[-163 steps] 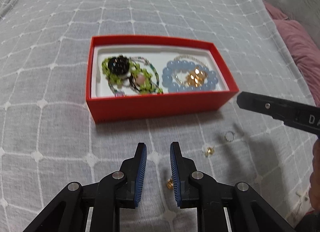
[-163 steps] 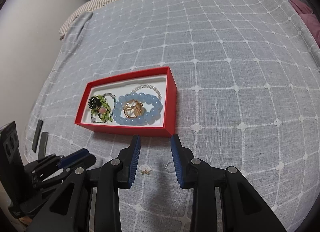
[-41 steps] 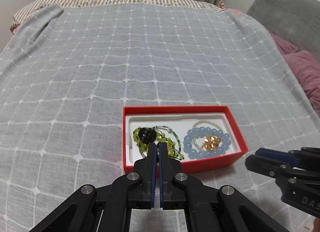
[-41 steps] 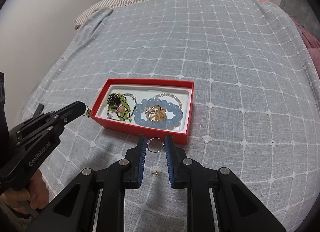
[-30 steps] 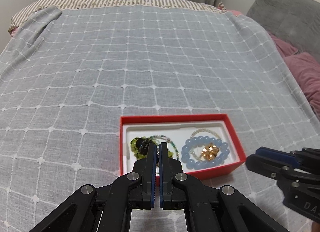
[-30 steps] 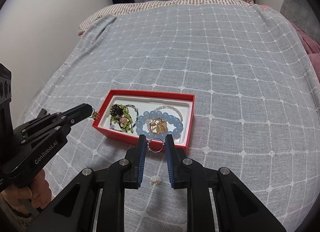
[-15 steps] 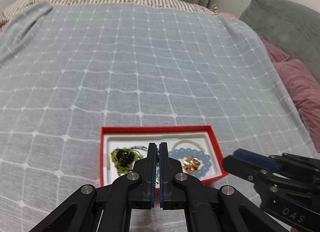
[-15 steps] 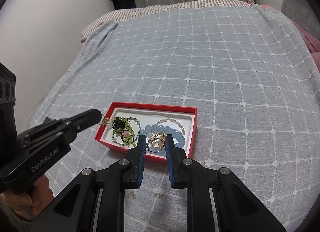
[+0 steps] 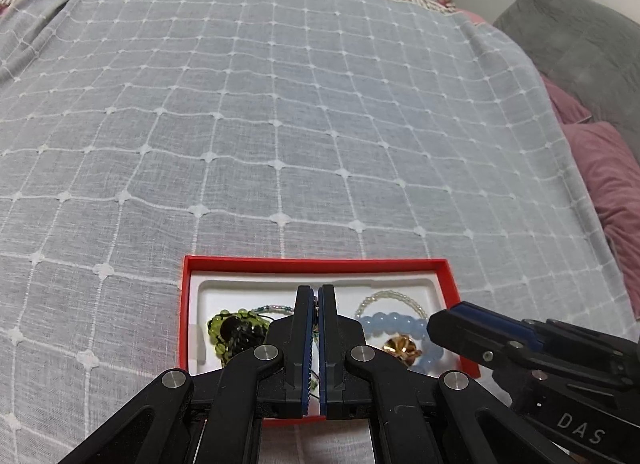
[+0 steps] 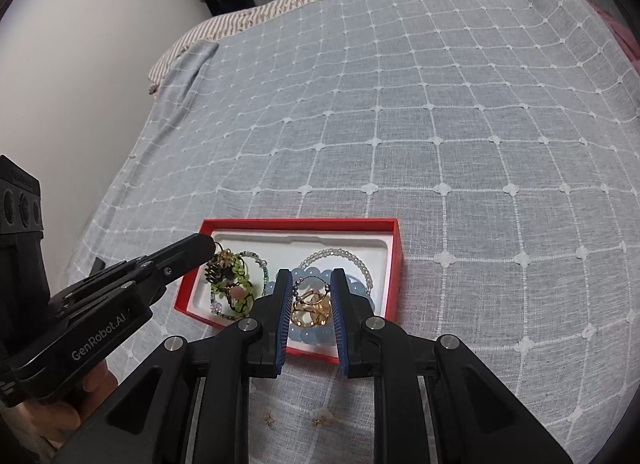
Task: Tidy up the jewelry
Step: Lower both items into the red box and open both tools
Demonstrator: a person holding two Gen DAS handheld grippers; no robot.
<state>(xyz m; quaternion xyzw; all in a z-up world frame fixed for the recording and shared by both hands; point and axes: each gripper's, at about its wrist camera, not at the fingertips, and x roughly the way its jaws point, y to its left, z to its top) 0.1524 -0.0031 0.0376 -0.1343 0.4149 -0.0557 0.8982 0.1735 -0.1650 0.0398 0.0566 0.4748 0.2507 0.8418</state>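
- Your left gripper (image 9: 315, 306) was pressed nearly together above the left half of the red box (image 9: 316, 264), with something small and gold just showing in the slit between its blue pads.
- From the right wrist view, that same left gripper (image 10: 210, 246) came in from the left with a small gold earring (image 10: 222, 256) pinched at its tip, over the green bead bracelet (image 10: 239, 296) and the dark flower piece (image 10: 214, 270).
- Your right gripper (image 10: 309, 288) pinched a thin silver ring (image 10: 311, 279) set with tiny beads; the ring spanned the gap between the blue pads, so the fingers stood a little apart.
- That ring hung over the right half of the box, above the blue bead bracelet (image 10: 362, 292) and the gold wire piece (image 10: 312, 306) lying inside it.
- A clear bead strand (image 10: 352, 258) curved beside the blue bracelet, towards the right wall of the box.
- The box sat on the grey checked bedspread (image 10: 440, 123), with its white liner (image 10: 296, 244) bare along the far edge.
- Two small gold earrings (image 10: 268, 420) lay on the bedspread near you, outside the box and below your right gripper's fingers.
- In the left wrist view, your right gripper (image 9: 444, 324) reached over the box's right end, partly hiding the blue bracelet.
- A grey cushion (image 9: 580, 51) and a mauve pillow (image 9: 604, 167) lay at the right edge of the bed.
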